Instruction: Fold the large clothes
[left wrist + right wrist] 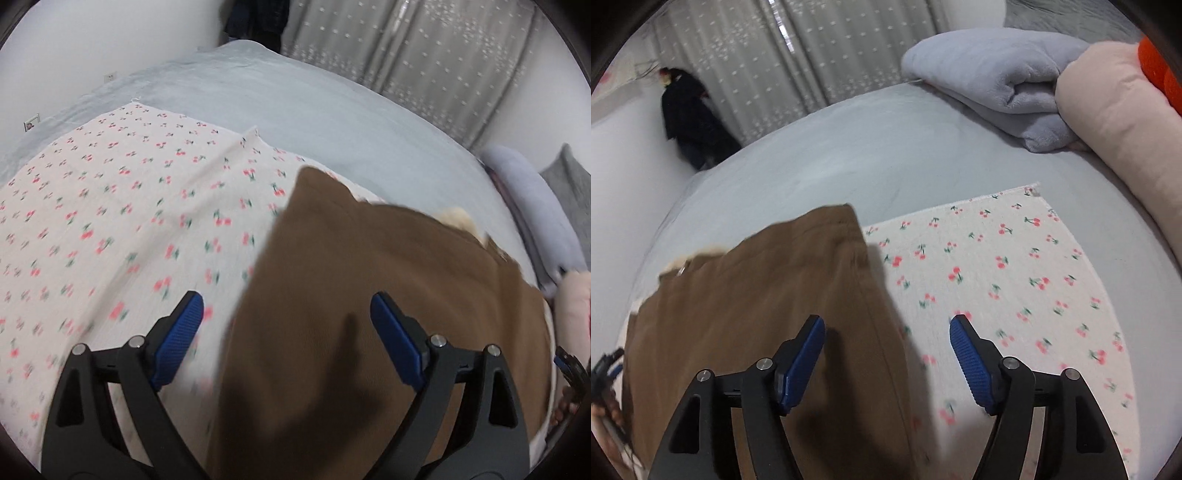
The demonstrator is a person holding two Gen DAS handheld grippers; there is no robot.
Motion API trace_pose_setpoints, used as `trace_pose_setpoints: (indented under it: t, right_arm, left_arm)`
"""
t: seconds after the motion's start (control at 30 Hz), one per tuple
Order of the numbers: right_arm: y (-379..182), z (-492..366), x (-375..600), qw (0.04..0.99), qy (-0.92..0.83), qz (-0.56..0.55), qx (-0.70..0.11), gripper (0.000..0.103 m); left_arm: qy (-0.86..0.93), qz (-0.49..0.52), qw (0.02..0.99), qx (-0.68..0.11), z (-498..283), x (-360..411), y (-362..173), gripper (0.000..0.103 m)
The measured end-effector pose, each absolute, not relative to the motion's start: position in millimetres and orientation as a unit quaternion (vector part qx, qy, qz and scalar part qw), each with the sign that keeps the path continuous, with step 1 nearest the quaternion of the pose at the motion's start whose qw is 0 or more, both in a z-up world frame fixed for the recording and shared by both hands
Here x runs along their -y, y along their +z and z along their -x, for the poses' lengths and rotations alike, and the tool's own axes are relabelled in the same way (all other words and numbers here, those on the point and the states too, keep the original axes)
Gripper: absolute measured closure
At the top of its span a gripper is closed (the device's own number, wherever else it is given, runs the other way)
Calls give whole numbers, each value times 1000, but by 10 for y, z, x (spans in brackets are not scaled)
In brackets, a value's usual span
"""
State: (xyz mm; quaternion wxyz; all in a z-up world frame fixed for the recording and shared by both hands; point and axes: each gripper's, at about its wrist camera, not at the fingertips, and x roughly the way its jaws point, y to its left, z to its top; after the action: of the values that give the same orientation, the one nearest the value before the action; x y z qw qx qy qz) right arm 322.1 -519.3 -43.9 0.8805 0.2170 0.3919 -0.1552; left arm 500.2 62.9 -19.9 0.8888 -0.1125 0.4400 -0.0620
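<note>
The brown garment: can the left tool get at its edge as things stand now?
Probably yes. The left tool is open and hangs right above the edge of the brown garment, where it meets the cherry-print cloth. Nothing lies between them.

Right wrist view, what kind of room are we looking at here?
Most likely a bedroom. The brown garment and cherry-print cloth lie on a wide bed with a pale grey sheet, a folded grey blanket sits at its far end, and long curtains hang behind.
</note>
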Motion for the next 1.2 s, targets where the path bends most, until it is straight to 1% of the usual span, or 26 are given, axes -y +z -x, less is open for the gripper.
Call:
trace_pose_setpoints:
  t: [0.03, 0.13, 0.23, 0.43, 0.57, 0.67, 0.83, 0.9, 0.93, 0.97, 1.0, 1.03, 1.07, 1.1, 1.13, 1.2]
  right_arm:
    - [-407, -3074, 5165, 882, -148, -215, -391, 26]
    - [-349, -2837, 5021, 880, -127, -231, -396, 23]
    - [-446, -2537, 4903, 872, -102, -262, -401, 21]
    - [-766, -2018, 4873, 838, -95, -339, -416, 21]
    - [-1006, -1771, 4825, 803, -63, -425, -413, 21]
    - [-1166, -1856, 4708, 784, -25, -463, -412, 21]
    - [-1302, -2117, 4721, 776, -41, -523, -350, 19]
    - [-1323, -2183, 4736, 778, -67, -538, -317, 21]
    - [-1318, -2226, 4723, 781, -88, -538, -304, 30]
    - [-1326, -2269, 4704, 782, -101, -539, -298, 42]
    - [-1330, -2300, 4686, 781, -103, -541, -296, 56]
    - [-1268, -2313, 4654, 784, -110, -538, -290, 66]
    - [-1165, -2294, 4616, 792, -116, -528, -284, 69]
    - [-1030, -2257, 4575, 804, -117, -516, -272, 74]
    - [-827, -2201, 4523, 822, -110, -498, -254, 77]
    - [-566, -2074, 4456, 831, -99, -492, -240, 80]
  left_arm:
    - [-69, 113, 886, -445, -4866, -653, -157, 11]
    - [-91, 121, 874, -462, -4523, -726, -163, 11]
    - [-108, 152, 852, -490, -4194, -858, -210, 11]
    - [-121, 225, 791, -555, -3724, -1123, -500, 11]
    - [-158, 335, 719, -588, -3544, -1157, -839, 11]
    - [-190, 398, 714, -544, -3527, -1063, -958, 11]
    - [-160, 439, 744, -477, -3599, -881, -1011, 11]
    - [-131, 454, 759, -448, -3614, -837, -1029, 18]
    - [-114, 458, 767, -435, -3624, -814, -1036, 23]
    - [-101, 454, 774, -430, -3640, -792, -1037, 51]
    - [-89, 452, 777, -430, -3687, -772, -1071, 67]
    - [-82, 462, 768, -435, -3720, -767, -1091, 69]
    - [-78, 470, 764, -436, -3721, -750, -1066, 75]
    - [-78, 467, 768, -431, -3692, -736, -953, 77]
    - [-82, 453, 781, -422, -3660, -713, -815, 78]
    - [-97, 417, 808, -404, -3555, -658, -488, 80]
